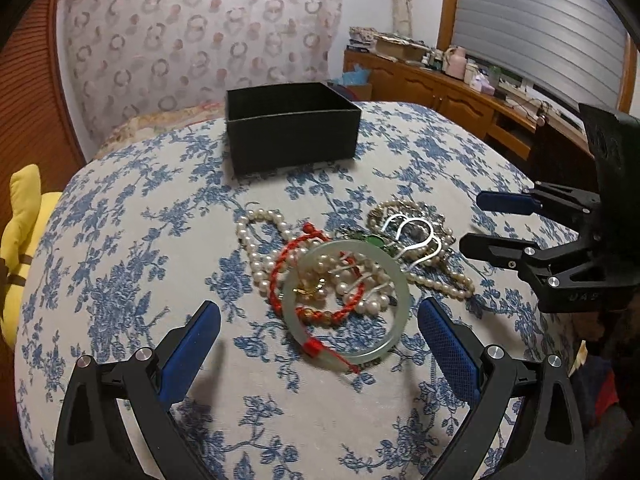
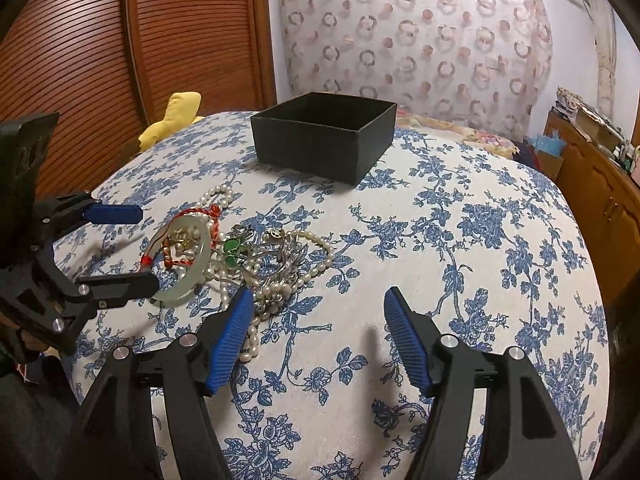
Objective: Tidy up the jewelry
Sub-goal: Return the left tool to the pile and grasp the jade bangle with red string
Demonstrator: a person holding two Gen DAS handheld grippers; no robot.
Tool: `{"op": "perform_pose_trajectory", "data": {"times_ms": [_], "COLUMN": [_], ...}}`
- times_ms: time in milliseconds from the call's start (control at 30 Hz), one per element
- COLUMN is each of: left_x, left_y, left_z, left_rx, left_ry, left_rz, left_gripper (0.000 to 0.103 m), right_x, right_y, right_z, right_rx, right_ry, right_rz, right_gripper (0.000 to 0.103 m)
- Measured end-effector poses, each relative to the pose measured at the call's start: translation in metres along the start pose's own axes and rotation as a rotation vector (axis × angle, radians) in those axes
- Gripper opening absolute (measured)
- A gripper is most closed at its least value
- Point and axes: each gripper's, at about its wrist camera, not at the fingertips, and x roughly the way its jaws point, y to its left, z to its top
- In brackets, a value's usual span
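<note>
A pile of jewelry lies on the blue-flowered cloth: a pale green jade bangle point(image 1: 394, 284) on top, a red cord bracelet point(image 1: 280, 264), pearl strands point(image 1: 260, 240), silver hoops point(image 1: 416, 236) and a green-stone piece point(image 2: 231, 246). The bangle also shows in the right wrist view point(image 2: 202, 258). An open, empty black box point(image 1: 292, 136) point(image 2: 324, 142) stands beyond the pile. My left gripper point(image 1: 320, 316) is open, its fingers either side of the bangle's near edge, just above the cloth. My right gripper point(image 2: 318, 300) is open and empty, at the pile's right side point(image 1: 472, 220).
The cloth-covered table point(image 1: 120, 240) is round and drops off at its edges. A yellow plush point(image 1: 20, 240) sits at the left edge. A wooden sideboard point(image 1: 460, 92) with clutter runs along the right wall. A slatted wooden door point(image 2: 100, 60) is on the left.
</note>
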Motion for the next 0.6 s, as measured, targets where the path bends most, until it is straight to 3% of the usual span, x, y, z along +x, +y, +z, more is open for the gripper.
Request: {"op": "perform_pose_trajectory", "data": {"times_ms": [233, 533, 600], "left_x": [0.007, 0.017, 0.015], "left_y": [-0.014, -0.022, -0.021], "left_z": [0.005, 0.008, 0.006], "left_rx": [0.012, 0.041, 0.042], "left_ry": [0.025, 0.037, 0.031], "left_rz": [-0.019, 0.042, 0.031], "left_gripper": [0.095, 0.069, 0.069], "right_x": [-0.002, -0.005, -0.005], "right_y": [-0.001, -0.006, -0.006], "right_z": [-0.002, -0.002, -0.002], "right_rx": [0.01, 0.044, 0.042], "right_ry": [-0.017, -0.034, -0.035], "right_rz": [0.002, 0.008, 0.007], "right_gripper": [0.07, 0.07, 0.07]}}
